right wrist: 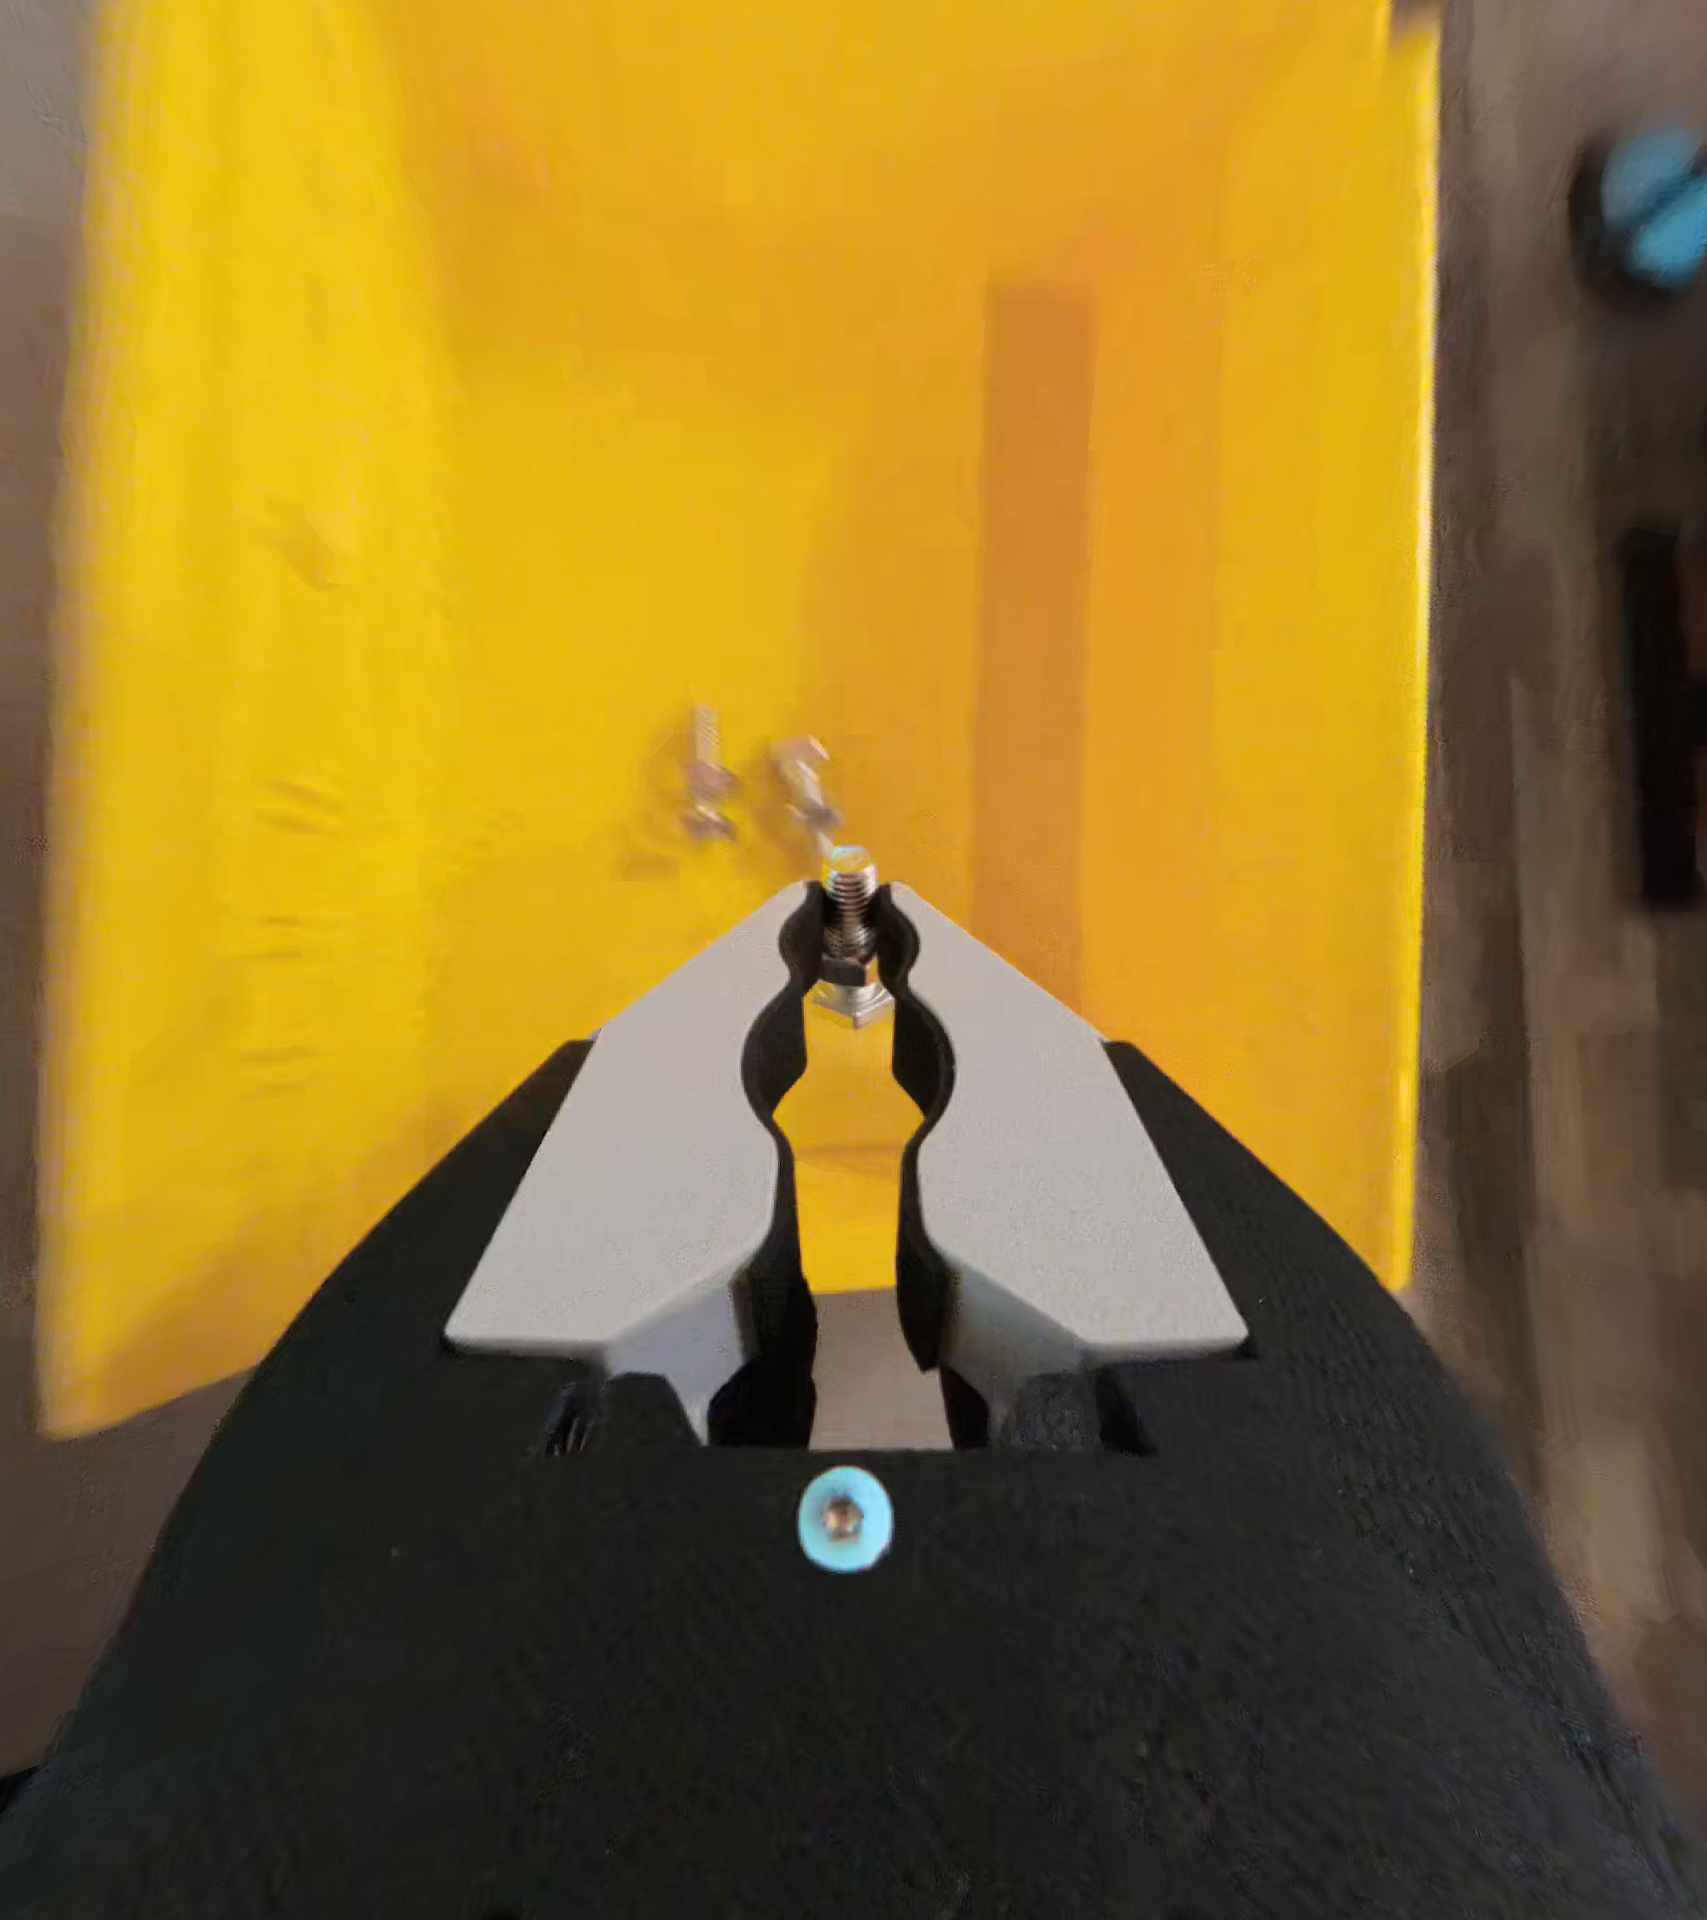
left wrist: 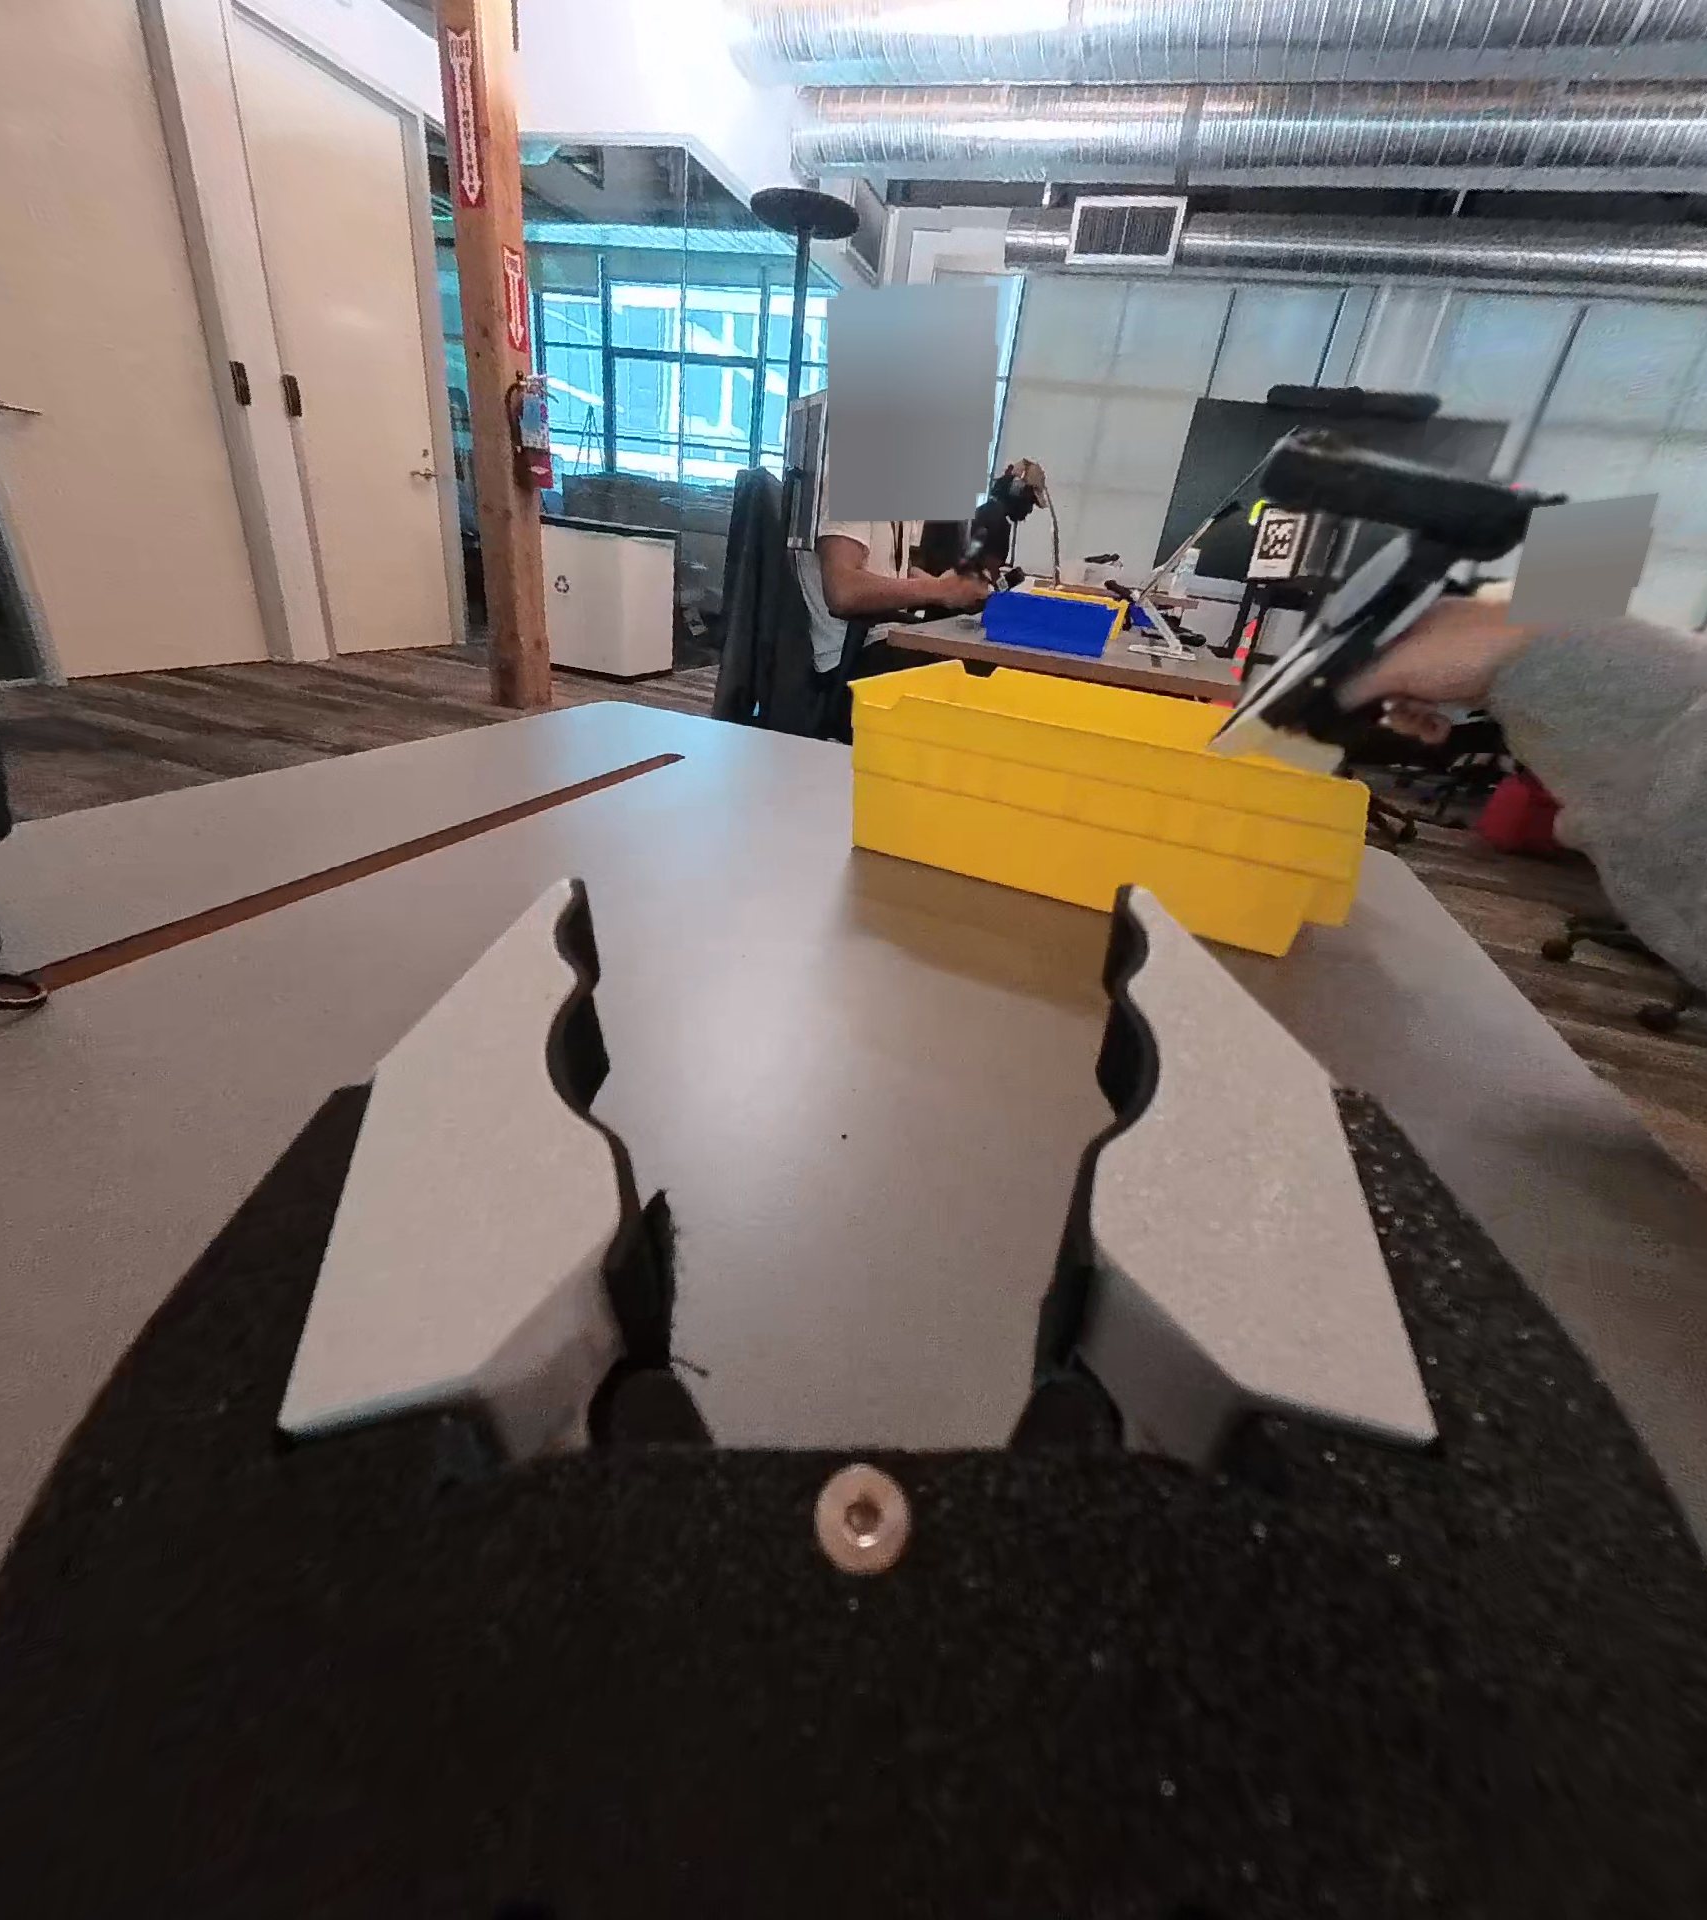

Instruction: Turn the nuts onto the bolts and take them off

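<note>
Office bench, grey table [left wrist: 776, 1039], yellow bin [left wrist: 1088, 810] near its far right edge. My right gripper [right wrist: 850, 902] was over the bin [right wrist: 516, 520], tips pinched on a bolt [right wrist: 849, 914] by the threads, with what looked like a nut [right wrist: 844, 971] low on the shank. More loose hardware [right wrist: 755, 779] lay blurred on the bin floor. Left gripper [left wrist: 849, 914] hung spread and empty above the table. I judged the next step a handoff: keep the bolt square, grab the nut with the left, don't crush threads.
</note>
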